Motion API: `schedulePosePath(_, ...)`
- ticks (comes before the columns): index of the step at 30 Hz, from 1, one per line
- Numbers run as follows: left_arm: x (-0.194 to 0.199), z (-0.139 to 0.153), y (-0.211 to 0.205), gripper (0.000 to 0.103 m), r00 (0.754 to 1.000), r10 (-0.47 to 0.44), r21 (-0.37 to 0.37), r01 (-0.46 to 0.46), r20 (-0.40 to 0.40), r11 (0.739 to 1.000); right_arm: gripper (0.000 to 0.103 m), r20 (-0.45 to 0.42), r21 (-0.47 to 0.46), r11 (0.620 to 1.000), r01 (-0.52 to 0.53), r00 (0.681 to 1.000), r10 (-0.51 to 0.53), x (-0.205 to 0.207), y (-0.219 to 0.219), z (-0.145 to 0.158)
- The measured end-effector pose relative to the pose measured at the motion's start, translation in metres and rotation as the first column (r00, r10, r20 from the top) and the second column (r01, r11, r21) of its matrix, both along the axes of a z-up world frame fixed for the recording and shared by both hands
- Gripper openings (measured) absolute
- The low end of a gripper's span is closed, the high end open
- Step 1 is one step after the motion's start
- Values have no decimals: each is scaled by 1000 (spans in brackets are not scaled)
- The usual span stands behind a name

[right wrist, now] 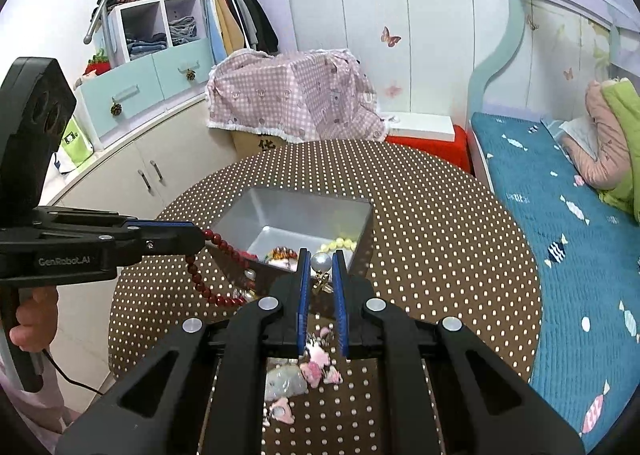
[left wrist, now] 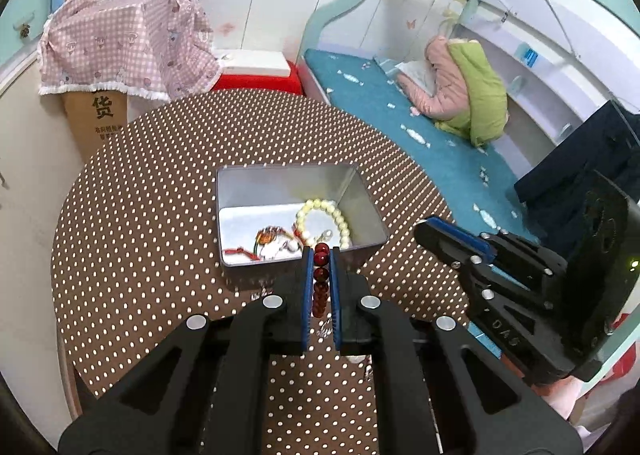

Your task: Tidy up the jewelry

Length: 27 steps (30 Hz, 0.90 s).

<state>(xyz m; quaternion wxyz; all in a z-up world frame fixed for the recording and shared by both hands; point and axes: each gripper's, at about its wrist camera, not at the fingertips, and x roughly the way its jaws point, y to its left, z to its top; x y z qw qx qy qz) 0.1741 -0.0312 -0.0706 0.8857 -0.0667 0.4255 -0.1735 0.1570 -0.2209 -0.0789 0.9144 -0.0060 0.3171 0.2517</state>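
Observation:
A silver metal tin [left wrist: 236, 191] [right wrist: 280, 211] stands open on the round dotted table [left wrist: 160, 159]. Inside lie a pale bead bracelet [left wrist: 332, 215] and a red-string piece [left wrist: 256, 247]. My left gripper [left wrist: 321, 255] is shut on a dark red bead bracelet [left wrist: 321, 279], held at the tin's near rim; in the right wrist view its loop [right wrist: 216, 271] hangs down from the left gripper [right wrist: 196, 241]. My right gripper [right wrist: 321, 259] is shut on a pearl earring [right wrist: 321, 262] just before the tin. The right gripper also shows in the left wrist view [left wrist: 430, 233].
Pink and white trinkets [right wrist: 312, 371] lie on the table under my right gripper. A bed with a teal cover [left wrist: 400, 115] is to the right. A box under pink checked cloth [left wrist: 124, 43] and a red stool [left wrist: 260, 81] stand behind the table.

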Motion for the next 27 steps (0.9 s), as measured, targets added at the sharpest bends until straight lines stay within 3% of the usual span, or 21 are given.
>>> schedulePosePath(4,3,11,4,8,1000,-19,-51,20,24,998,10,16,-9,1000,-12,1000,12,6,9,5)
schedulePosePath(15,18,27,15,8,998,-10,-106,17,68,994,10,1,-26,1000,-9,1000,9,23,29,8)
schedulePosePath(27,52,-15,15,8,999,28,-66,-31,-34,997,10,-74,-51,998,-30,997,26,43,47,-12)
